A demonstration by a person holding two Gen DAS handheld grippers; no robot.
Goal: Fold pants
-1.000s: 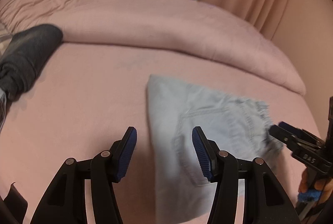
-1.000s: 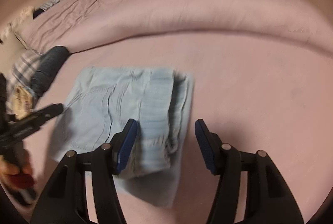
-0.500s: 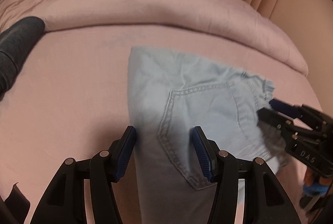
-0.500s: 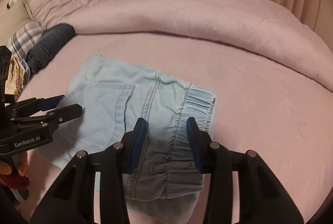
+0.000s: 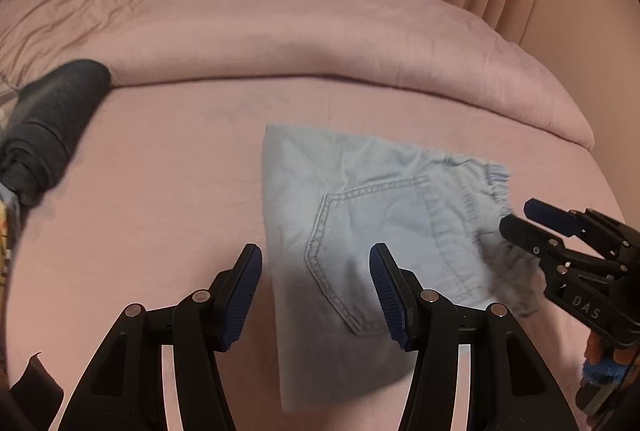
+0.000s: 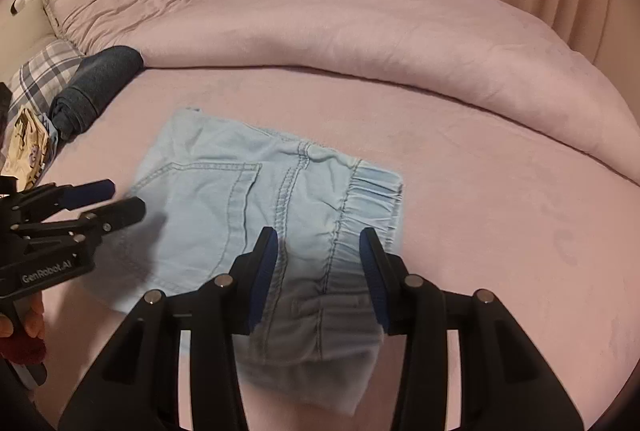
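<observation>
1. Pants (image 5: 360, 215), pale blue denim, lay as a compact folded stack on the pink bed (image 5: 160, 191), at about 12 o'clock of both grippers.
2. My left gripper (image 5: 316, 295) stood wide apart over the stack's left edge, gripping nothing.
3. My right gripper (image 6: 318, 271) hovered, spread wide and empty, above the elastic waistband (image 6: 372, 199).
4. I judged the cloth light, limp and prone to slipping layers; I would pinch all layers at the thick waistband, toward 1 o'clock in the right view.

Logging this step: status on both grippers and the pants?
Left gripper open, right gripper open, both empty. Pants folded flat on bed. Dark rolled garment off left, not in the way.
</observation>
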